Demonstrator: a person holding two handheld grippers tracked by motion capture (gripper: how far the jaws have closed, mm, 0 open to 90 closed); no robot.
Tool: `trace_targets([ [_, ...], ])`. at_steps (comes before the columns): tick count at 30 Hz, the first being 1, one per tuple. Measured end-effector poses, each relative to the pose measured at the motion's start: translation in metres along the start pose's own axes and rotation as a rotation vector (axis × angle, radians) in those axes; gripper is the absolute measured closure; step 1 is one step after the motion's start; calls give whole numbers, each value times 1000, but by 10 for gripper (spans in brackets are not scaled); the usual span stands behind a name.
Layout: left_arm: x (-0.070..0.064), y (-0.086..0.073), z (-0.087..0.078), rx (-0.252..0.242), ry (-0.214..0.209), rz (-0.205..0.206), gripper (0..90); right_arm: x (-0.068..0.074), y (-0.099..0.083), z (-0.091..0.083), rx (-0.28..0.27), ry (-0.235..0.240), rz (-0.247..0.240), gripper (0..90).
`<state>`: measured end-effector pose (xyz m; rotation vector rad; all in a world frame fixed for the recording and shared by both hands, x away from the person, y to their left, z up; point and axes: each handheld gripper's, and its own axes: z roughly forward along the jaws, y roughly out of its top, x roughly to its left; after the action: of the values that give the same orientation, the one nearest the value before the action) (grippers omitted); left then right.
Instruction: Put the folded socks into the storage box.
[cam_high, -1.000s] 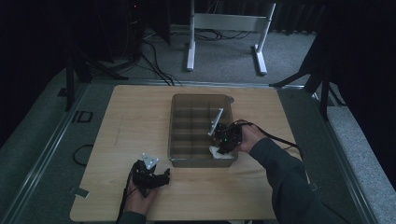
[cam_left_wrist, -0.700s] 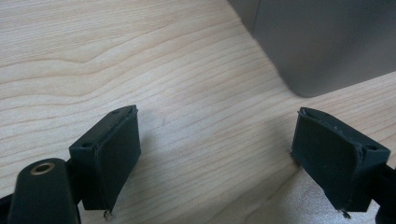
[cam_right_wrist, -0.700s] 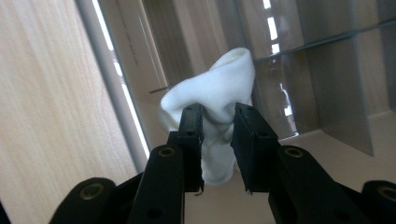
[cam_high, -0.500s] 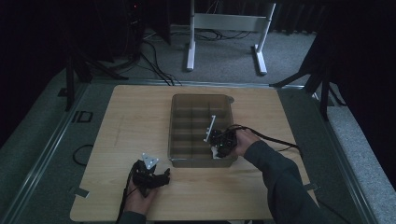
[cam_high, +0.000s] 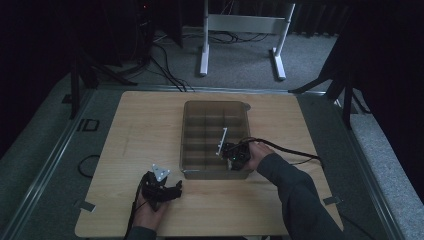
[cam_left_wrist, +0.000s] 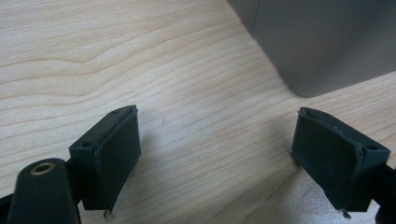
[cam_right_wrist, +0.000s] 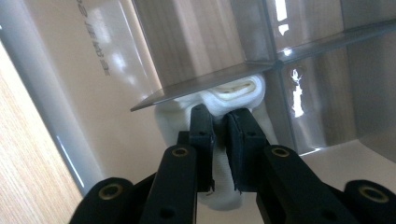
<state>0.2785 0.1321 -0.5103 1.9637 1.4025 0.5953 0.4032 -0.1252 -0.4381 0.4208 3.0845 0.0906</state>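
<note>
A smoky clear divided organiser box (cam_high: 216, 107) stands in the middle of the wooden table. My right gripper (cam_high: 231, 151) reaches into its front right compartment. In the right gripper view it (cam_right_wrist: 220, 122) is shut on a white rolled cloth (cam_right_wrist: 236, 91), which is pressed down against a divider wall (cam_right_wrist: 210, 77). My left gripper (cam_high: 165, 189) rests low over the table near the front left of the box. In the left gripper view it (cam_left_wrist: 217, 156) stands open over bare wood, with nothing between the jaws, and the box corner (cam_left_wrist: 317, 42) rises ahead.
The table's front edge (cam_high: 200, 234) lies close behind my left hand. A black cable (cam_high: 295, 152) trails right from my right gripper. White stand legs (cam_high: 240, 30) and cables lie on the floor beyond the table.
My right gripper has moved left and lower into the box's front right compartment with the white cloth. The left gripper has stayed in place.
</note>
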Motion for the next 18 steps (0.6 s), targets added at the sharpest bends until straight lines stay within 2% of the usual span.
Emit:
trace_targets([
  [3, 0, 0, 0, -1, -1, -1, 156, -5, -7, -3, -51, 39, 33, 738],
  [5, 0, 0, 0, -1, -1, 0, 155, -5, -11, -7, -73, 23, 40, 629],
  [9, 0, 0, 0, -1, -1, -1, 155, -5, -18, -18, -83, 12, 44, 589],
  [18, 0, 0, 0, -1, 0, 0, 155, -7, -40, -54, -191, -36, 79, 567],
])
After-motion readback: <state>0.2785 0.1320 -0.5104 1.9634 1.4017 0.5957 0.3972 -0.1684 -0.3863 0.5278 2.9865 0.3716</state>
